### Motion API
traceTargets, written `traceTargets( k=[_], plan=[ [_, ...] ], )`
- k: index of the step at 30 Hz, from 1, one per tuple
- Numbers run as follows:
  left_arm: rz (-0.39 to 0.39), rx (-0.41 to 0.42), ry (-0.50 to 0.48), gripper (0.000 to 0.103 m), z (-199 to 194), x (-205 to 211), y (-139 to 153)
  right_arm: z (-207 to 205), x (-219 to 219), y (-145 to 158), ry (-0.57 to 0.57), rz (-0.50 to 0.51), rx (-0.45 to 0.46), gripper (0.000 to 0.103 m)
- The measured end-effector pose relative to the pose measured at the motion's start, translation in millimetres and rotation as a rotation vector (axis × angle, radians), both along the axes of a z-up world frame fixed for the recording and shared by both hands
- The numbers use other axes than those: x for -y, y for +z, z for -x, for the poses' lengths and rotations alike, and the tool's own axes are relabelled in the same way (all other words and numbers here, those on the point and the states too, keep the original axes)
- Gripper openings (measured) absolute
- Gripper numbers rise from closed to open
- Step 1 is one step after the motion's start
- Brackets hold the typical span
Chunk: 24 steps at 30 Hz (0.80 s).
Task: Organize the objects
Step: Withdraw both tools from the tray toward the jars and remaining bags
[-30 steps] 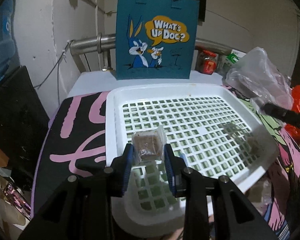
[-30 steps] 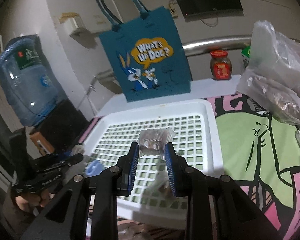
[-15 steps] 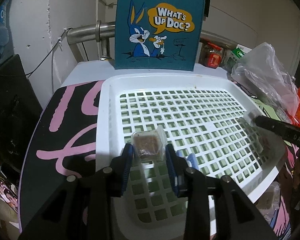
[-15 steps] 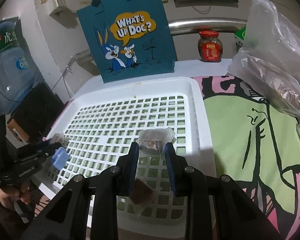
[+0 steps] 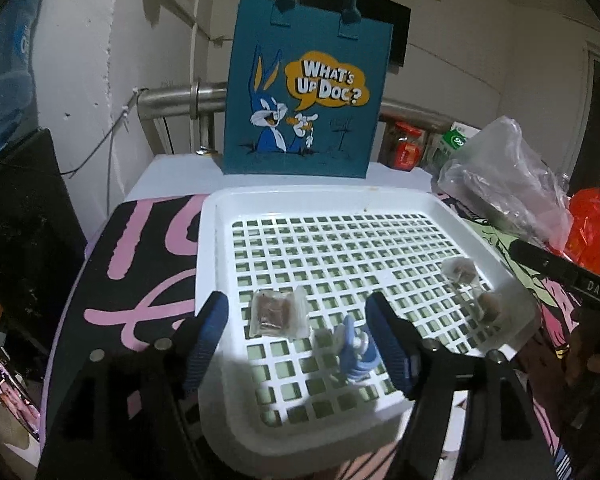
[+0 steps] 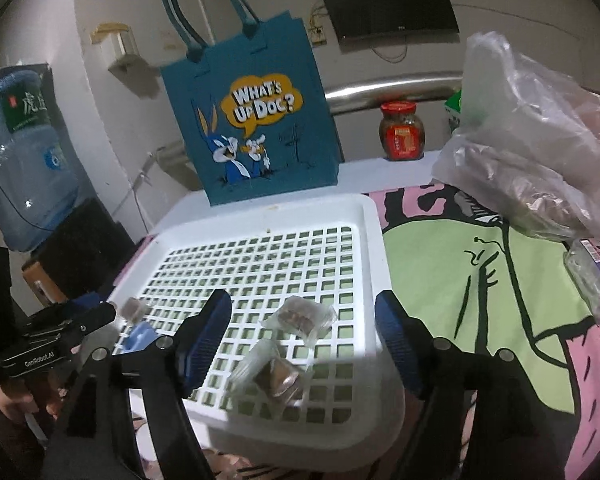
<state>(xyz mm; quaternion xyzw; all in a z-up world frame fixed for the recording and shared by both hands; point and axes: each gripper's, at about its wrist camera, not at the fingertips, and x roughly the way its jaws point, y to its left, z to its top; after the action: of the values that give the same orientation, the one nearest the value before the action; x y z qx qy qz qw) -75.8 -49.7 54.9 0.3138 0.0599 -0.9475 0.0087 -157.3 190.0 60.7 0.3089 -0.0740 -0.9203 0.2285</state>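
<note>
Blue tote bag [image 5: 300, 96] reads "WHAT'S UP DOC?"

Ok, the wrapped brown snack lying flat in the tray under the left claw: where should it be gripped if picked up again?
Grip the wrapped snack across its firm brown block from above, not the loose clear edges; it lies flat on the tray.

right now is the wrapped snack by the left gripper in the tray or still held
In the tray, released. The wrapped snack lies on the white tray grid between the left hand-held gripper jaws, which have just opened clear of it.
</note>
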Motion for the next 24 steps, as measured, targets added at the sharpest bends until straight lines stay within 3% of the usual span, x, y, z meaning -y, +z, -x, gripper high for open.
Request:
traceTargets(
  k=[10, 24],
  plan=[
    [0.006, -0.027, -0.040, 0.071, -32, -14, 3, -43, 5, 12, 0.068, -0.013, -0.079, 0.075],
    [0.024, -0.031, -0.077, 0.071, -66, -27, -3, -77, -9, 4, 0.086, -0.018, -0.084, 0.075]
  ],
)
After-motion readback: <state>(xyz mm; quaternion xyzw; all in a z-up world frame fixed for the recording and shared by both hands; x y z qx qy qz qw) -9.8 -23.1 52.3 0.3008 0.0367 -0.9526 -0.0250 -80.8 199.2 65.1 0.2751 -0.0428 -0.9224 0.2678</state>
